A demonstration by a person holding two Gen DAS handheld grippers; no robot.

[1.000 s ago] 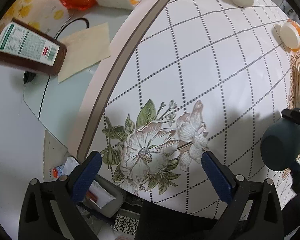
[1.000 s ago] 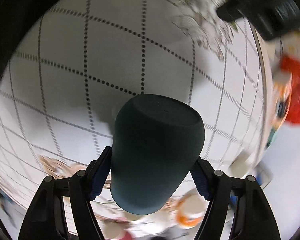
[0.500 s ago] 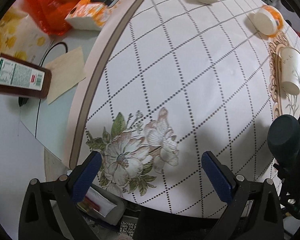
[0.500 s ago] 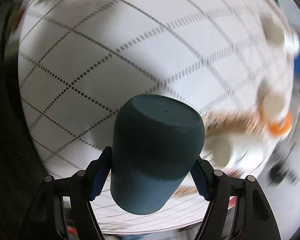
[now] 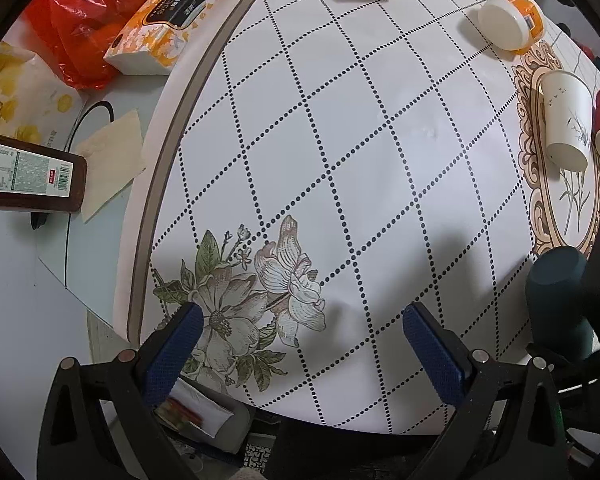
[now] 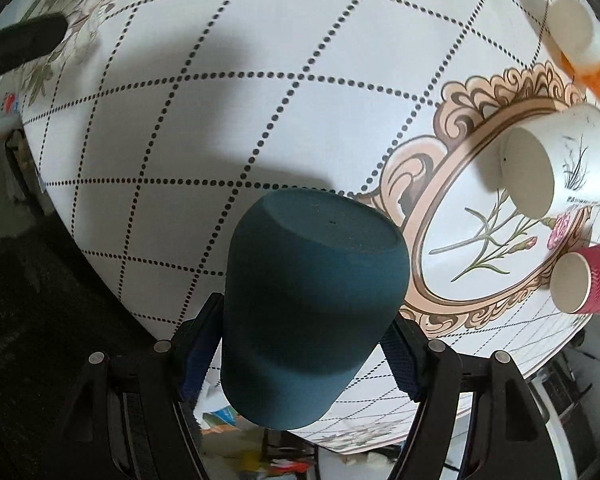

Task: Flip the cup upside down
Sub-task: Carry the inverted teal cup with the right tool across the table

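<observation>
A dark teal cup was clamped between the blue-padded fingers of the right gripper, its flat base turned away from the camera and its mouth toward it, so that it was held above the counter near the counter's edge. Beyond the cup's base a shadow was cast on the dotted diamond pattern of the cloth. To the right of the fingers and farther off, a red ribbed paper cup and a white paper cup with a plant sketch were seen lying on their sides within an ornate printed frame, and past them an orange-and-white tub was seen, also on its side. In the left wrist view the left gripper was held spread wide with nothing between its fingers, above a printed flower. The teal cup appeared to the right of these fingers, held off the cloth. Farther ahead and to the left, off the round counter's rim, a brown bottle, a sheet of paper, an orange tissue pack and a red plastic bag were seen.
</observation>
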